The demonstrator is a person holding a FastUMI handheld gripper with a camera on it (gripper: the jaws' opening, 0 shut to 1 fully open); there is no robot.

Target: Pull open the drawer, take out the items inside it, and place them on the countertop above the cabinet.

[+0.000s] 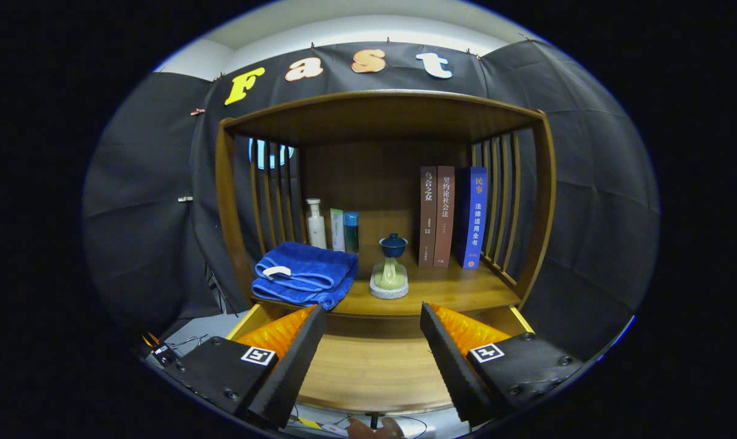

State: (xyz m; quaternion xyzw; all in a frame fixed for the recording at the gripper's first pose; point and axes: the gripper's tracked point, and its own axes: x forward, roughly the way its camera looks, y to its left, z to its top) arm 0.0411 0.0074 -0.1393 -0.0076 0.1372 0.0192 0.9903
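The drawer (368,366) of the wooden cabinet stands pulled out beneath my fingers, and its bare wooden bottom shows between them. My gripper (373,311) is open and holds nothing, hovering over the drawer with its tips near the countertop's front edge. On the countertop (460,292) just beyond the fingers lies a folded blue towel (304,274) at the left. A small pale ceramic piece with a dark blue lid (391,268) stands on a round base in the middle.
At the back left of the countertop stand a white bottle (316,222) and two small boxes (344,230). Three upright books (454,216) lean at the back right. Slatted wooden sides and a top shelf (381,113) enclose the space. Cables (185,344) lie left of the cabinet.
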